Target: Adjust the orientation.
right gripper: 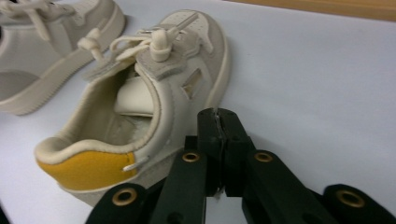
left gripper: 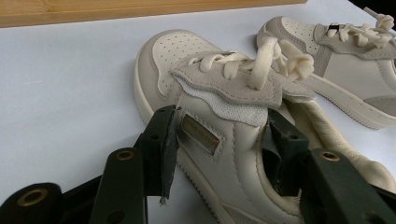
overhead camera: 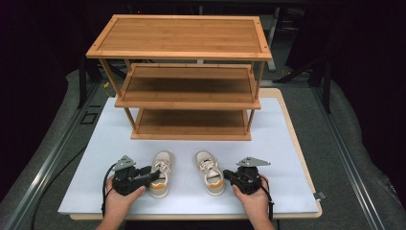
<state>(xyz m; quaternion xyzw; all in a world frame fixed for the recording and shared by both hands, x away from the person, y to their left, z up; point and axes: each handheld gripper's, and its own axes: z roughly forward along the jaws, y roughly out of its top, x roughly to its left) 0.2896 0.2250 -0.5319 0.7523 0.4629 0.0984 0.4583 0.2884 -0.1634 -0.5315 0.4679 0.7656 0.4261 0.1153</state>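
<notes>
Two small cream shoes with yellow heel patches lie side by side on the white board (overhead camera: 282, 143), toes toward the rack. My left gripper (overhead camera: 153, 176) is at the left shoe (overhead camera: 161, 173). In the left gripper view it (left gripper: 219, 135) stands open, one jaw against the outer side of the shoe (left gripper: 187, 60) and the other inside the opening. The right shoe (left gripper: 345, 60) lies beyond. My right gripper (overhead camera: 226, 175) is shut and holds nothing. In the right gripper view it (right gripper: 218, 119) rests beside the right shoe (right gripper: 173, 93) near the heel, with the left shoe (right gripper: 42, 42) farther off.
A three-shelf bamboo shoe rack (overhead camera: 186, 38) stands at the back of the board, all shelves bare. The board's front edge runs just below both hands. Grey padded table surface (overhead camera: 335, 158) surrounds the board, with dark surroundings beyond.
</notes>
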